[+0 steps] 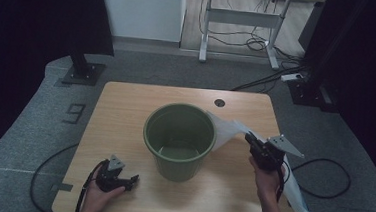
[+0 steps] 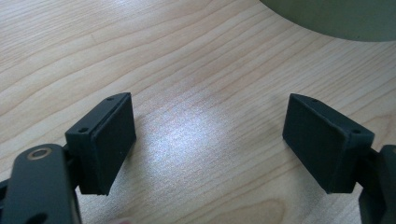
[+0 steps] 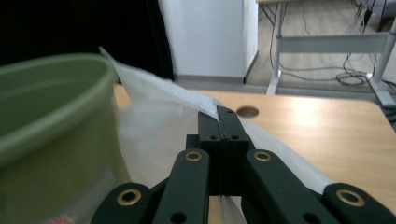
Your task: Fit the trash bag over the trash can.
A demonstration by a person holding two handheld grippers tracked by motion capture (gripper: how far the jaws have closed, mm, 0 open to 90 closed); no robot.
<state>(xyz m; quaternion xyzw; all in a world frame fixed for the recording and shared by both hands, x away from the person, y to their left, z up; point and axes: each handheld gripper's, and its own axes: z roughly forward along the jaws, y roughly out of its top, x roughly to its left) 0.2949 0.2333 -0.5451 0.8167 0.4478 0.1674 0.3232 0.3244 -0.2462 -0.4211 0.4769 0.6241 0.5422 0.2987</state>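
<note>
The right tongs point(image 3: 218, 119) pinch an edge of the plastic bag point(image 1: 227, 131), which drapes from the bin point(image 1: 179, 140) rim across the bench point(image 1: 126, 106). I'd raise that edge above the rim, then spread it over the mouth. The left tongs point(image 2: 208, 140) rest wide open, empty, on the bench and could take the opposite edge

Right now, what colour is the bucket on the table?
Olive green, inside and out. The bucket shows best in the high view.
</note>
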